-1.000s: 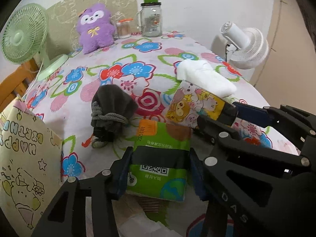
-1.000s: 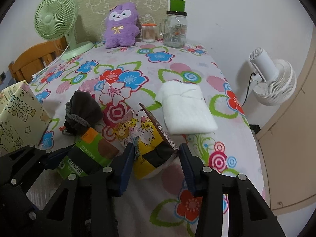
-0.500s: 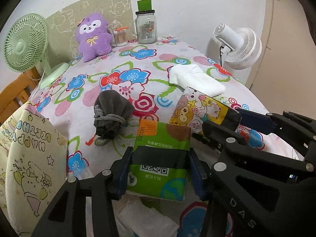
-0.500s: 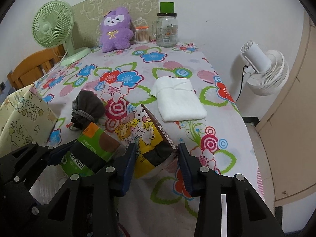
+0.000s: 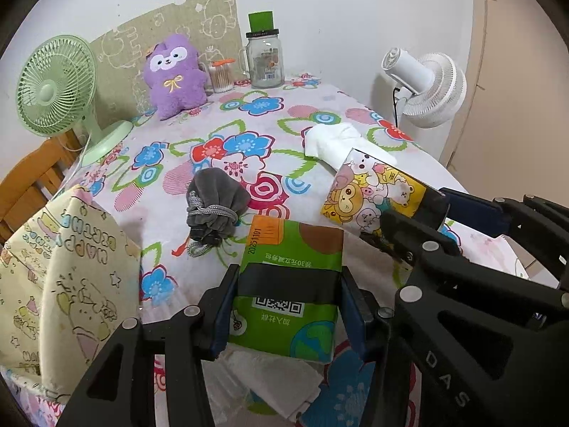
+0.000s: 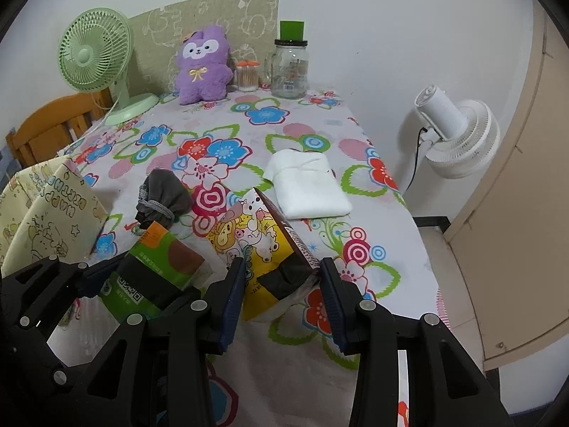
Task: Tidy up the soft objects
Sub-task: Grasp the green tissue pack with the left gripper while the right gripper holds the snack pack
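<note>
My left gripper (image 5: 288, 306) is shut on a green tissue pack (image 5: 291, 277) and holds it above the near edge of the flowered table (image 5: 249, 142). My right gripper (image 6: 282, 291) is shut on a yellow cartoon-print tissue pack (image 6: 259, 245), lifted beside the green pack (image 6: 156, 267). The cartoon pack also shows in the left wrist view (image 5: 377, 195). A grey drawstring pouch (image 5: 213, 206) lies on the table just beyond both packs. A folded white cloth (image 6: 306, 185) lies to the right. A purple plush toy (image 5: 174, 74) sits at the back.
A yellow "Happy Birthday" gift bag (image 5: 60, 270) stands at the near left. A green desk fan (image 5: 57, 89), a glass jar with a green lid (image 5: 265, 60) and a cotton swab pot (image 5: 222, 76) line the back. A white fan (image 6: 455, 131) stands off the table's right side.
Both grippers have pulled back and up with their packs still held, so more of the table and the gift bag show. Nothing on the table moved.
</note>
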